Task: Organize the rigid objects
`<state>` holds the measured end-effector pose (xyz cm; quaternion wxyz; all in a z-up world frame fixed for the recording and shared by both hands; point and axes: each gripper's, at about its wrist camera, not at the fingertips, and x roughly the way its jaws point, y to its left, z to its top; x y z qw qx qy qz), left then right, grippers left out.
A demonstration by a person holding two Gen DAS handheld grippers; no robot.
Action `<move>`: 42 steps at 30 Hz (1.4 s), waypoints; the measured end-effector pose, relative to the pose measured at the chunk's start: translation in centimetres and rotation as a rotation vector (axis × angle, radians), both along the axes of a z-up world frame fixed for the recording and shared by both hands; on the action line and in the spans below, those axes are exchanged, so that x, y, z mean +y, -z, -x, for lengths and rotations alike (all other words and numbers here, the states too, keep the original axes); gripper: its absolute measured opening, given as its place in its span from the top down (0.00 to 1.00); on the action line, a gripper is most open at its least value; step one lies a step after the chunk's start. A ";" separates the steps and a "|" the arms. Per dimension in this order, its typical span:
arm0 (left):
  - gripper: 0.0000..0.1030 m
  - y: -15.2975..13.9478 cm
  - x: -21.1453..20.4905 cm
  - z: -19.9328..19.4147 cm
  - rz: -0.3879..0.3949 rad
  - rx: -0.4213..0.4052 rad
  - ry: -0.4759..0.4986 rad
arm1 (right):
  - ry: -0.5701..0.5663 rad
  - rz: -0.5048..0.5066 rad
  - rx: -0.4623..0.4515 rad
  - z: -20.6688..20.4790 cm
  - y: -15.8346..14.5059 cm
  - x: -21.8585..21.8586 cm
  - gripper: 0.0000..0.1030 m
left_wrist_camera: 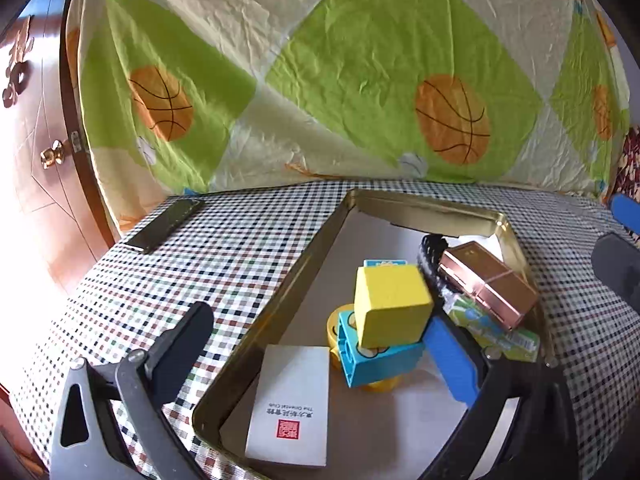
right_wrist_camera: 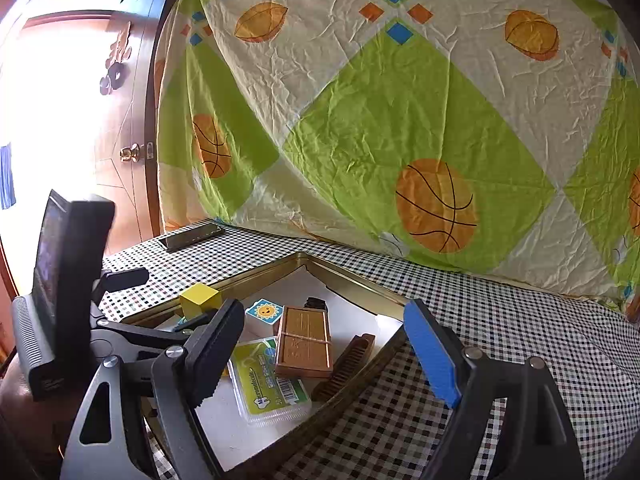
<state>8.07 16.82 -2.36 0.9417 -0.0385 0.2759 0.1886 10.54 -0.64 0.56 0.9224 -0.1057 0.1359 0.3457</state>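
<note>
We see the yellow cube (left_wrist_camera: 390,304) perched on the blue brick (left_wrist_camera: 378,356) inside the gold tray (left_wrist_camera: 264,320), at centre, seemingly stacked to save room. Our left claw (left_wrist_camera: 320,344) is spread around it, touching nothing; right claw (right_wrist_camera: 332,344), at three o'clock, spread, empty.

Gold-rimmed tin tray (left_wrist_camera: 280,300) on the checked tabletop, white floor, holding the lot. Yellow cube (left_wrist_camera: 390,306) tilted atop a light-blue toy block (left_wrist_camera: 376,358), which rests on a yellow disc (left_wrist_camera: 334,326). White card box (left_wrist_camera: 290,404) with red seal lies flat at the near left corner. Copper-coloured box (left_wrist_camera: 488,282) rests slanted on a green-labelled clear pack (left_wrist_camera: 496,330). Sun-picture card (right_wrist_camera: 264,312) behind the cube. Brown comb (right_wrist_camera: 346,364) along the right rim.
</note>
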 end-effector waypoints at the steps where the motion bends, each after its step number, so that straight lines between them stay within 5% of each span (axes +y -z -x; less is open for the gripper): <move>1: 0.00 0.0 0.5 0.3 0.024 -0.001 -0.006 | 0.001 -0.004 0.000 0.0 0.0 -0.2 0.19; 8: 0.01 -0.1 2.0 3.0 0.033 -0.008 -0.059 | -0.007 -0.028 0.015 0.1 0.1 -0.7 0.18; 16: 0.01 -1.9 -0.9 6.5 0.028 -0.121 0.030 | -0.032 -0.015 0.010 0.9 0.1 0.0 0.18; 42: 0.01 -4.0 -2.5 7.7 -0.066 -0.148 -0.007 | -0.060 -0.026 -0.026 3.3 -1.3 0.0 0.18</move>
